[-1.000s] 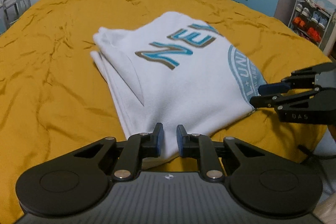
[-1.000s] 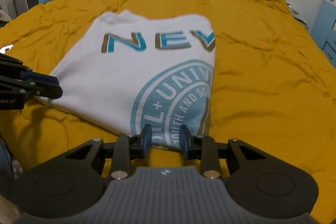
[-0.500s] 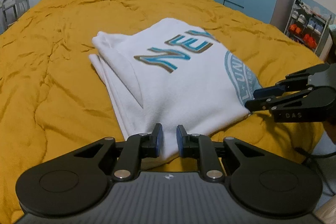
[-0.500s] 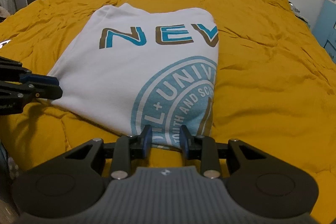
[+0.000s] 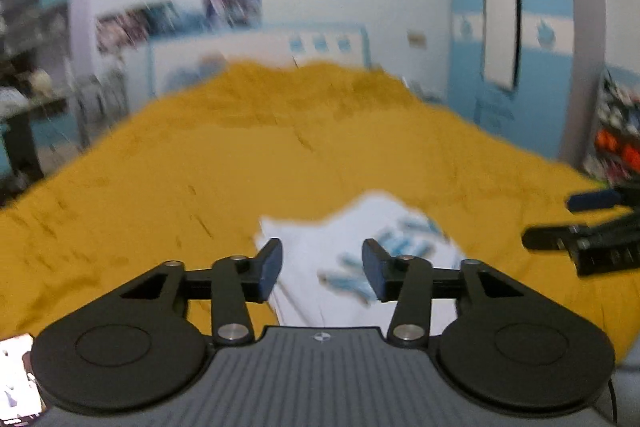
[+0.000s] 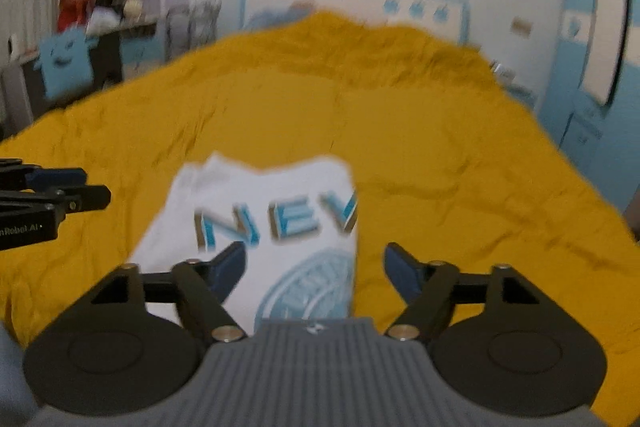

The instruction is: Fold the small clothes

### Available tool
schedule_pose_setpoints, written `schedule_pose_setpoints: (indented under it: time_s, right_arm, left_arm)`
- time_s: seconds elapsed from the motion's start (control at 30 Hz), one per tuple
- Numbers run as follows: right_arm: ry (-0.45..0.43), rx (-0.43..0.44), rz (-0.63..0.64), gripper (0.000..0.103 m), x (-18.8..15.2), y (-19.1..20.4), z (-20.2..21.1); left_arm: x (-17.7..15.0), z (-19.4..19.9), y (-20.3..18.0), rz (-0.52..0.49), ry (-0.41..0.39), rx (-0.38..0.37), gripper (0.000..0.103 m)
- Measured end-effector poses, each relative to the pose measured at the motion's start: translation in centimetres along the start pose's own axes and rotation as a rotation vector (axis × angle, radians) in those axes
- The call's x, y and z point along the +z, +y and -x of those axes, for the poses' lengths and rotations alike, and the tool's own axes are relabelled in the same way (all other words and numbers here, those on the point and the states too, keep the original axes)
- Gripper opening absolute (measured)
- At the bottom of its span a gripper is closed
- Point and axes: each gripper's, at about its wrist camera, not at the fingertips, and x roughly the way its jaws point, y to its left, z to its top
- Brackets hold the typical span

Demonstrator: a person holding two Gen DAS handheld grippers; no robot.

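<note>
Lifting: both claws off the folded shirt (image 6: 264,227) on the bed (image 6: 440,155)
Left claw (image 5: 322,269): just opened, empty
Right claw (image 6: 314,267): just opened wide, empty
Risk: a low finger could snag the hem and undo the fold

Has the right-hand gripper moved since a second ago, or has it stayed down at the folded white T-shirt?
Yes. The right gripper has lifted up and away: the folded white T-shirt on the mustard-yellow bedspread now sits lower in its view. Its jaws have just been opening, with nothing between them.
</note>
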Motion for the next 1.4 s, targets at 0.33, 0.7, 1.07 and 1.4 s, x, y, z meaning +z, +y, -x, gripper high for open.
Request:
schedule_pose_setpoints:
  time_s: [0.33,0.7,1.07,1.4]
  right_arm:
    - [-0.151,0.044,0.001,0.082,-1.4,2.6,6.1]
    - [0.018,0.001,-0.084,0.082,-5.3,3.4,6.1]
    - [0.123,0.005,-0.084,0.082,-7.1,4.1,3.5]
    - [0.169,0.008,-0.084,0.082,-8.0,4.4,2.9]
  left_arm:
    - [0.1,3.7,-3.1,0.003,-0.11,0.041,0.103]
    - [-3.4,4.4,-3.7,-0.008,0.032,0.088,0.103]
    - [-6.5,2.7,-2.7,0.023,0.234,0.081,0.103]
    - [-7.0,2.5,-3.2,0.024,0.26,0.09,0.103]
